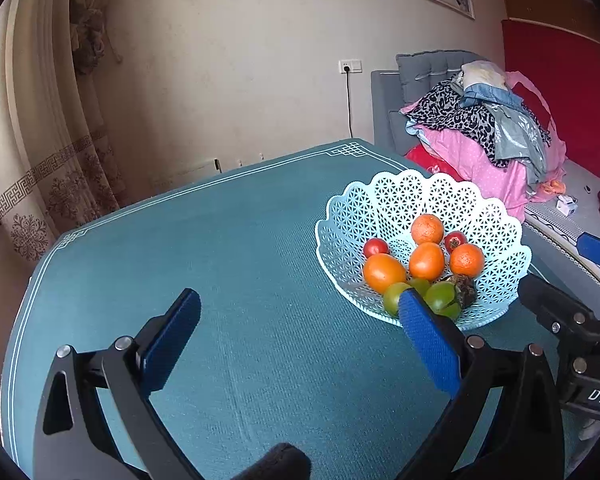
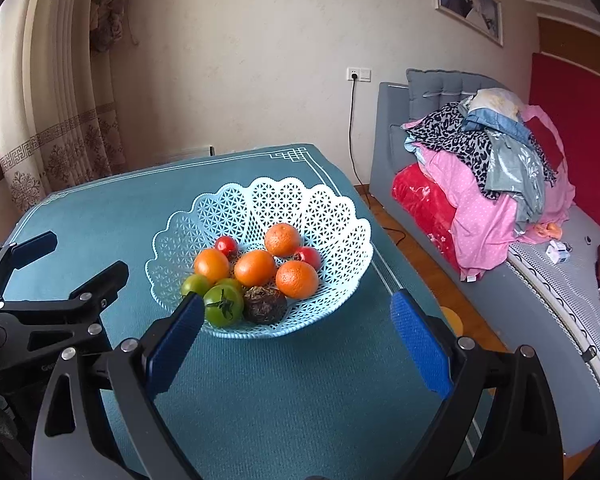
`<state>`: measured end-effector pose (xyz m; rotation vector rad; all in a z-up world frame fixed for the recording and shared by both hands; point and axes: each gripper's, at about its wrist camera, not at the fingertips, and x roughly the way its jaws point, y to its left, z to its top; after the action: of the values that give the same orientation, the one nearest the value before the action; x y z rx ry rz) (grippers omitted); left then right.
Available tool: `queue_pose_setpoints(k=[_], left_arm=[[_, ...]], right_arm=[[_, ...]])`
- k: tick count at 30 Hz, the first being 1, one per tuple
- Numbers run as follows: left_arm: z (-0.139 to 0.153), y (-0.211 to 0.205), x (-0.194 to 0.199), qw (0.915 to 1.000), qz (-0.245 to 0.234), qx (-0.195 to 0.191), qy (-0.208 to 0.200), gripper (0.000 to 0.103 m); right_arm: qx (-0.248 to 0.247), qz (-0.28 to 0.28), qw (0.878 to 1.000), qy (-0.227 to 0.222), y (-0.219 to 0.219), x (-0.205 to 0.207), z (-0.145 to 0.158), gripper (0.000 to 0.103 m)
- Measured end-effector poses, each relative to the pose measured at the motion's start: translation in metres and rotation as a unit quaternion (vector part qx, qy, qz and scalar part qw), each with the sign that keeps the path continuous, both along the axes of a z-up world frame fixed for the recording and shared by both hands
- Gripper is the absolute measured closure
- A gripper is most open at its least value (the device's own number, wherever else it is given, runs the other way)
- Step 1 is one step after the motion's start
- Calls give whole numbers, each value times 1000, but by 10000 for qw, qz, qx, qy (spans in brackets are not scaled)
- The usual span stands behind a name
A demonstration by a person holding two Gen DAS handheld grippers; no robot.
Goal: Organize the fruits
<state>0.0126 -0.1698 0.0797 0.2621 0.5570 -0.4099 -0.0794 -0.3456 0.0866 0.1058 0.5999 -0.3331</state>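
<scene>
A pale blue lattice basket (image 2: 324, 216) (image 1: 388, 196) stands on the teal tablecloth (image 2: 260, 380) (image 1: 240, 264). Inside lie several oranges (image 2: 297, 279) (image 1: 426, 261), two small red fruits (image 2: 226, 245) (image 1: 376, 247), green tomatoes (image 2: 223, 306) (image 1: 442, 295) and a dark shrivelled fruit (image 2: 265, 304) (image 1: 465, 289). My right gripper (image 2: 296, 312) hangs open just in front of the basket, nothing between its blue pads. My left gripper (image 1: 300, 308) is open too, over bare cloth to the left of the basket, its right pad in front of the basket's near rim.
The table's right edge (image 2: 384, 268) drops to a wooden floor. Beyond it a grey sofa (image 2: 540, 312) carries a heap of clothes (image 2: 492, 168). Curtains (image 2: 60, 120) hang at the left. A wall socket with a black cord (image 2: 354, 120) is behind the table.
</scene>
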Motion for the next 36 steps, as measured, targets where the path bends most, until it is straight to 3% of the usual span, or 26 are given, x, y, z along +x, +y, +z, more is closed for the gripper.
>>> queue_pose_setpoints(k=[15,36], left_arm=[[-2,-1,0,9997,82,155,-167,2],[-7,-8,4,9993,107,325,-170,2]], right_arm=[[-226,-135,9996,-28,2,3,-4,10],[-141,-150,9998,76,-4,9,-12,9]])
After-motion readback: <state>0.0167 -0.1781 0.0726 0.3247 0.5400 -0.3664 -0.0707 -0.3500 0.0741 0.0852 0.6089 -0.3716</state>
